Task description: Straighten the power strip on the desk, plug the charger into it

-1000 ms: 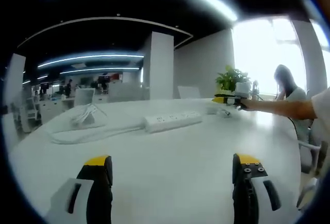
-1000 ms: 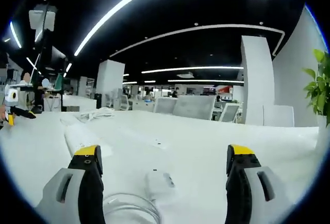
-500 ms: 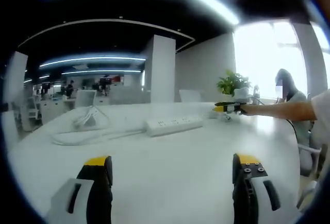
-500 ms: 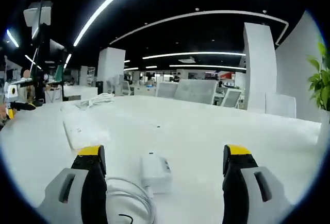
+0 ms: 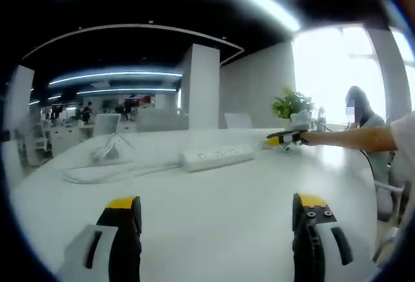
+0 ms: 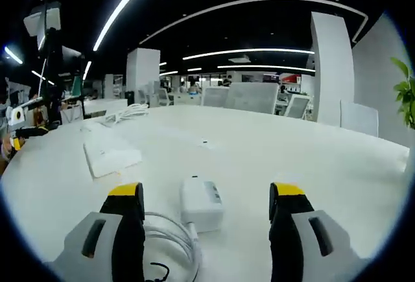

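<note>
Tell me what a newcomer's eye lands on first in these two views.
In the right gripper view, a white charger lies on the desk between the open jaws of the right claw, its coiled cable beside the left jaw. In the left gripper view, a white power strip lies across the desk, well beyond the open left claw.

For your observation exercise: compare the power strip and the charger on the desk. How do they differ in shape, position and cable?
The power strip is long and flat; the charger is a short, chunky block. The charger lies between the right tool's open jaws; the power strip lies farther off, to their left. The charger's cable is coiled beside it; the strip's cable trails away. Both are white and rest on the desk.
</note>
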Demonstrator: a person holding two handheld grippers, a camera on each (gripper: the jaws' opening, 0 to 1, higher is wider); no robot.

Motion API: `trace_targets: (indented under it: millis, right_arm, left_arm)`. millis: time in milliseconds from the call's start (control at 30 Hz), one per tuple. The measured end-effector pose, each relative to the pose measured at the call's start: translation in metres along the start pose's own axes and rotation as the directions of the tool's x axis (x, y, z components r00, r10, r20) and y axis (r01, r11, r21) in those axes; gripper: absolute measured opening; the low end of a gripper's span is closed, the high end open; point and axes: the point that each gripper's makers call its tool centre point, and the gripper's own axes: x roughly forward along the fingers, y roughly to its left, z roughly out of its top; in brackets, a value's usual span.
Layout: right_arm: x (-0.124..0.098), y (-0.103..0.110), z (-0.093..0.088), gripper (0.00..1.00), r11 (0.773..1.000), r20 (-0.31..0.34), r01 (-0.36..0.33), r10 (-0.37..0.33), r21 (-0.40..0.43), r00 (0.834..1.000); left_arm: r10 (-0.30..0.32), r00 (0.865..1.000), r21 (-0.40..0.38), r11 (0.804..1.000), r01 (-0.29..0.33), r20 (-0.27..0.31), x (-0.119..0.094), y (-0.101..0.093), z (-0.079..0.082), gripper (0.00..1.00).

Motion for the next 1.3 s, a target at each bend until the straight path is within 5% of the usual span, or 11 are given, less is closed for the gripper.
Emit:
trace_targets:
  millis: [667, 1300]
  right_arm:
    - [0.003, 0.009, -0.008, 0.48, 1.000, -0.069, -0.015, 0.015, 0.003, 0.997]
    - [0.003, 0.015, -0.012, 0.37, 0.999, -0.083, -0.023, 0.025, 0.022, 0.996]
  left_arm:
    - [-0.003, 1.000, -0.005, 1.000, 0.003, -0.010, -0.001, 0.000, -0.002, 0.99]
    - [0.002, 1.000, -0.009, 1.000, -0.002, -0.003, -0.003, 0.000, -0.003, 0.99]
